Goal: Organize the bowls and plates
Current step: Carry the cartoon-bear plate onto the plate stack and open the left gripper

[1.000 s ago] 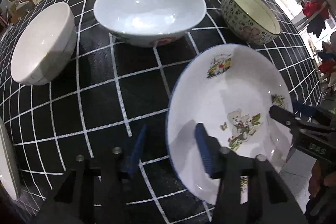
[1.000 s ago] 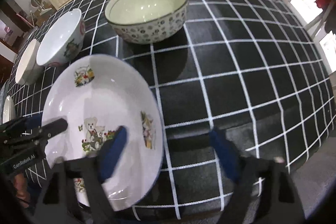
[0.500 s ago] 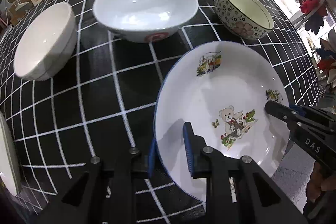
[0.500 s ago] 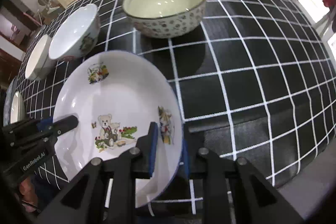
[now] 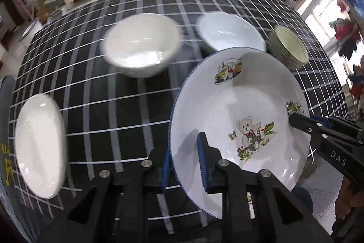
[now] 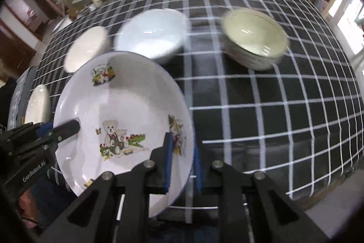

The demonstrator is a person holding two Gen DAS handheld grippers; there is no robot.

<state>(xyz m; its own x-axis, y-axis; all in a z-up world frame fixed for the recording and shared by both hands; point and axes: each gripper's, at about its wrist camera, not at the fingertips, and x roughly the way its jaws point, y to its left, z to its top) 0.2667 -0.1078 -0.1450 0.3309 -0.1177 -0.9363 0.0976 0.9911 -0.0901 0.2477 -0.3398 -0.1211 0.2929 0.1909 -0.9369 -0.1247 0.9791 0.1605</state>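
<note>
nearest the cameras, the left gripper (image 5: 184,171) and right gripper (image 6: 182,163) each pinch opposite rims of the bear plate (image 5: 238,111), held tilted above the checked tablecloth (image 5: 136,106). beyond it stand a white bowl (image 5: 141,44), a bluish bowl (image 5: 229,31) and a patterned bowl (image 6: 254,38).

My black left claw (image 5: 184,165), blue-padded, is gripping a white, blue-rimmed plate (image 5: 238,106) showing a teddy bear; the tabletop (image 5: 127,92) is wearing black cloth with white grid lines.
</note>
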